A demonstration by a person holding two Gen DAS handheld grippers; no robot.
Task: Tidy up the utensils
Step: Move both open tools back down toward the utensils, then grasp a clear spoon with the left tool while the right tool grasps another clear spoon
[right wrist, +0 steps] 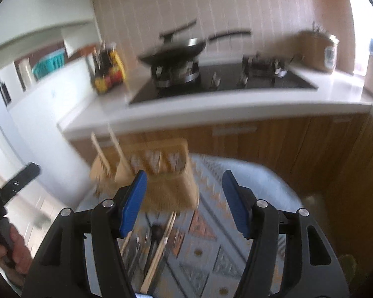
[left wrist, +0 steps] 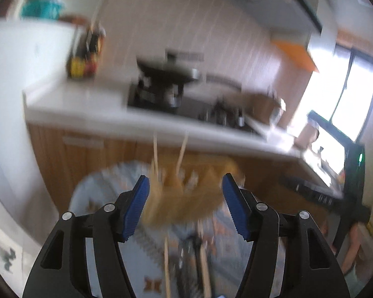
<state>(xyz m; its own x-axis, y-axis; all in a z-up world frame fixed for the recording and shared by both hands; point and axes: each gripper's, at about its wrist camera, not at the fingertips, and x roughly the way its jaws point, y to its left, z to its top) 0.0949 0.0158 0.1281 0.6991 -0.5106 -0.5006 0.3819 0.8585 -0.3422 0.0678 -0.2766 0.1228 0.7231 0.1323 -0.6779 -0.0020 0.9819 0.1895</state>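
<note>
Patterned tablecloth (right wrist: 248,186) under blurred woven basket (right wrist: 171,188) with wooden utensils (right wrist: 100,154).

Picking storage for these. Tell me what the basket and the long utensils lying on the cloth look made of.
Basket: seems woven straw or rattan, matte tan, with an open-weave band near the rim; blur hides detail. Utensils: pale, thin, straight sticks, likely bare wood or bamboo; a dark one beside them can't be told.
</note>
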